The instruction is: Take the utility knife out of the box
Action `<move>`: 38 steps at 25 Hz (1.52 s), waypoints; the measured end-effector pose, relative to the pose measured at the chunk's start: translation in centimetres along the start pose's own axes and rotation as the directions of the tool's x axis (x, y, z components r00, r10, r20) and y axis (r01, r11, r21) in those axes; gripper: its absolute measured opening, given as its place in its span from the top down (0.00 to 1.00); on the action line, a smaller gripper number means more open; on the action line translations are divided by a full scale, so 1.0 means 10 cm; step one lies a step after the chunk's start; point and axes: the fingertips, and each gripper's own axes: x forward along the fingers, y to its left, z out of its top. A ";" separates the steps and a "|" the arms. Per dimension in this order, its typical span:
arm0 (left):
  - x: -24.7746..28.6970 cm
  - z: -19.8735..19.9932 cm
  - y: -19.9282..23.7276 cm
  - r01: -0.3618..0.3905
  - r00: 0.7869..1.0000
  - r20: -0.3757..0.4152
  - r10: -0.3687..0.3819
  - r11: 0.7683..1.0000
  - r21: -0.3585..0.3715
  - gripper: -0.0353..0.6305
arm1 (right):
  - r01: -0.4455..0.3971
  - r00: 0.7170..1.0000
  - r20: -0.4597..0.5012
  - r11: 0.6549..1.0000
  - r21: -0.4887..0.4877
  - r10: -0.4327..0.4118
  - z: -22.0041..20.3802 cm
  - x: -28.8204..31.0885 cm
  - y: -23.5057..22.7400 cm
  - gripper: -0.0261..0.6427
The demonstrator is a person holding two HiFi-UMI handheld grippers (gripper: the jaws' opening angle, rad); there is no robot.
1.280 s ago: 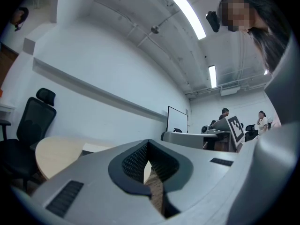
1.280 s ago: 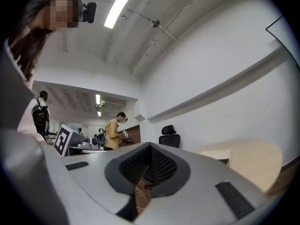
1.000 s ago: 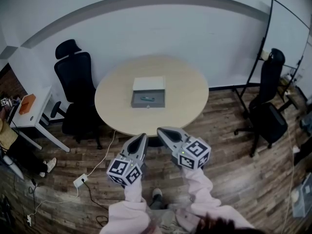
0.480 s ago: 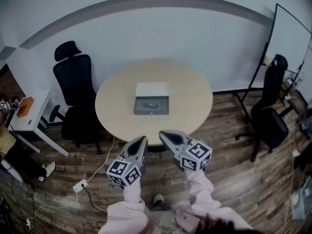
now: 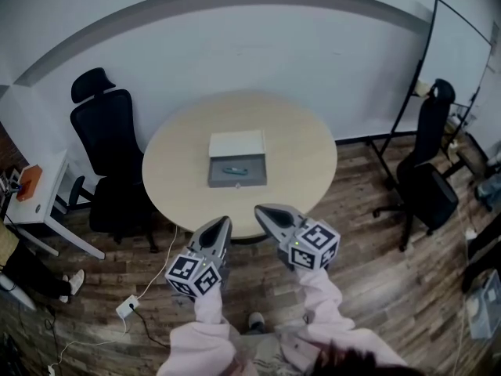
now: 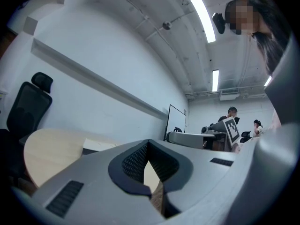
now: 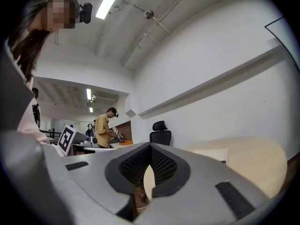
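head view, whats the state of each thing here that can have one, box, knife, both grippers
box: open, white lid folded back behind it, sitting on the round table
utility knife: lying inside the box, not gripped
left gripper: shut, nothing between the jaws, well short of the box
right gripper: shut, nothing between the jaws, well short of the box

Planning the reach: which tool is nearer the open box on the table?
Right, slightly. Both hang off the table, short of the box: the right tool farther forward, the left tool a little behind.
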 end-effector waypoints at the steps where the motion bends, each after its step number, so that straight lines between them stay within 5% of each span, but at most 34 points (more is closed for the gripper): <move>1: 0.01 0.00 0.03 0.002 1.000 0.000 -0.002 1.000 -0.006 0.95 | 0.002 1.000 -0.004 1.000 0.001 -0.002 -0.01 0.02 -0.01 0.96; 38: 0.28 -0.05 0.83 0.012 1.000 -0.021 -0.012 0.999 -0.033 0.95 | 0.051 0.997 -0.058 0.999 0.019 -0.050 -0.23 0.77 -0.44 0.96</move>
